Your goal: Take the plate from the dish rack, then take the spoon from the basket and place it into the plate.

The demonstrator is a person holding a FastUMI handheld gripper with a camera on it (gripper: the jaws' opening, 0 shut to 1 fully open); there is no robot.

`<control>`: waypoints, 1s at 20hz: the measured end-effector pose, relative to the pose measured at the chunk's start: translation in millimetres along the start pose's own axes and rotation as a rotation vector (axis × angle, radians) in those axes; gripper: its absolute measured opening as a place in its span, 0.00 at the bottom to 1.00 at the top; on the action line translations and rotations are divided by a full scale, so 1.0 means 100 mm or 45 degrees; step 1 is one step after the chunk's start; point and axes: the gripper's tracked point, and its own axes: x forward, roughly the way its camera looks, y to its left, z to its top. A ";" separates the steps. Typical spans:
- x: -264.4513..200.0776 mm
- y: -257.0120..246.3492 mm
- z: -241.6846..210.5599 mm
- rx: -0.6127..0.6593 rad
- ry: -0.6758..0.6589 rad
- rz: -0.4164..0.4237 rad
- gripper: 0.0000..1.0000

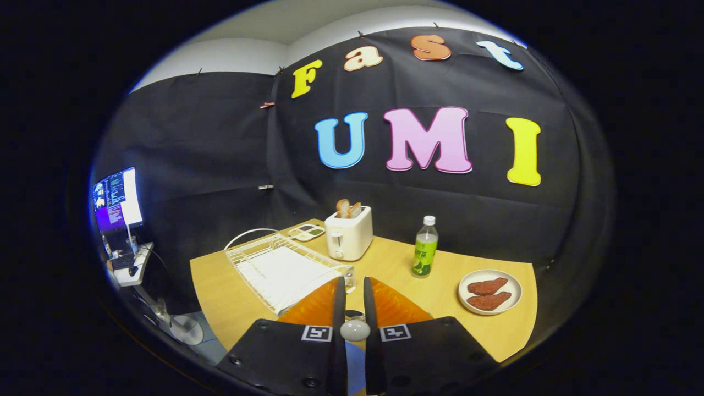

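Between my 2 fingers sits the spoon, its pale rounded end showing in the narrow gap close to the gripper body; the fingers stand nearly together with the spoon in that slot, and they look clamped on it, though I cannot see the contact itself. I see the gripper held high above the table, tilted down and looking forward across it, both fingers pointing toward the far wall. Just ahead of the fingertips, slightly to the left, lies the white wire rack, flat on the wood, with its near corner almost meeting the left tip. Beyond the rack stands a white toaster with 2 slices of bread poking out of its top, and a small flat item I cannot identify lies just left of it. To the right of the toaster a green bottle stands upright. Farther right, near the table's edge, a plate holds 2 reddish-brown pieces of food, well apart from the fingers. Off the table to the left a lit monitor stands on a small stand.
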 end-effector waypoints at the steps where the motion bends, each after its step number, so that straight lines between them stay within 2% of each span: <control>1: 0.00 0.09 -0.06 -0.003 0.006 0.029 0.16; 4: 0.09 0.32 -0.34 -0.024 0.036 0.107 0.17; 7: 0.18 0.52 -0.72 -0.023 0.135 0.186 0.17; 10: 0.25 0.46 -1.08 -0.053 0.208 0.153 0.17; 12: 0.28 0.46 -1.30 0.000 0.267 0.137 0.17; 20: 0.22 0.45 -1.59 0.025 0.352 0.165 0.18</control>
